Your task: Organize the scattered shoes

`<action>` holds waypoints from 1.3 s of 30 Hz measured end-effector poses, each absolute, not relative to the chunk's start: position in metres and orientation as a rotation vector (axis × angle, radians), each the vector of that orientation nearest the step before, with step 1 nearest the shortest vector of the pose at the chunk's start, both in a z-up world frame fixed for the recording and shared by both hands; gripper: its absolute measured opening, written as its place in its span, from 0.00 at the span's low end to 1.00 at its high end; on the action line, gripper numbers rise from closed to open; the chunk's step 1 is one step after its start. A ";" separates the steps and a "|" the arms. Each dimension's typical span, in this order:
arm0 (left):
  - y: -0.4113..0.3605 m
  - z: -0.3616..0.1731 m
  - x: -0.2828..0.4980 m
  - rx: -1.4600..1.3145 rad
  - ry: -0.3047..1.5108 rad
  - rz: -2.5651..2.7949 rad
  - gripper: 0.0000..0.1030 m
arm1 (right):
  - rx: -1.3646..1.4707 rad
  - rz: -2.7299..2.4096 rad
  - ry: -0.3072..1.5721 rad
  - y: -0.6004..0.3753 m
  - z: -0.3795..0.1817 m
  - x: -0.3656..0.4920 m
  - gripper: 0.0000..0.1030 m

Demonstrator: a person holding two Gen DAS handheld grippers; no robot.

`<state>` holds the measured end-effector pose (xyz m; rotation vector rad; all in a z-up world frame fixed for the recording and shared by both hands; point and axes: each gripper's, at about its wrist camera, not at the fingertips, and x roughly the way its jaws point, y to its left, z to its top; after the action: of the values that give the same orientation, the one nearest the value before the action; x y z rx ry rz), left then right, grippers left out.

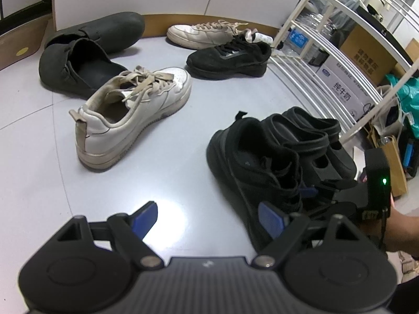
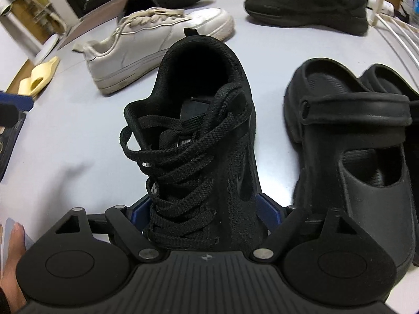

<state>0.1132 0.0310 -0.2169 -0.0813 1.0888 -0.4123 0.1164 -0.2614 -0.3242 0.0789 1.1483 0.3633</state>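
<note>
A black laced sneaker (image 2: 204, 136) stands on the grey floor, heel away from me. My right gripper (image 2: 203, 209) straddles its forefoot, and both blue pads (image 2: 267, 206) lie against its sides. A black clog (image 2: 353, 157) sits close on its right. In the left wrist view the same sneaker (image 1: 251, 157) and two black clogs (image 1: 314, 141) lie near the rack. My left gripper (image 1: 208, 216) hovers open over bare floor, with nothing between its fingers. A white sneaker (image 1: 131, 115) lies ahead of it.
A second white sneaker (image 1: 204, 32), another black sneaker (image 1: 230, 57) and two dark grey shoes (image 1: 76, 70) lie near the far wall. A white wire shoe rack (image 1: 327, 52) stands at the right, with boxes and bags behind it. A yellow slipper (image 2: 39, 78) lies at the left.
</note>
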 end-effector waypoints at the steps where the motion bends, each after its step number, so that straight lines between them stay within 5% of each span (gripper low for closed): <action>1: 0.031 -0.217 0.113 -0.082 1.089 -0.411 0.83 | 0.081 0.350 1.147 -0.263 -0.324 0.117 0.82; 39: 0.000 -0.191 0.166 0.042 1.022 -0.420 0.83 | 0.088 0.241 1.032 -0.342 -0.269 0.089 0.82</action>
<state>0.1665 0.0004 -0.1909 0.0417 1.0222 -0.4205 0.0888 -0.3417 -0.2686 0.0877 1.0316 0.2405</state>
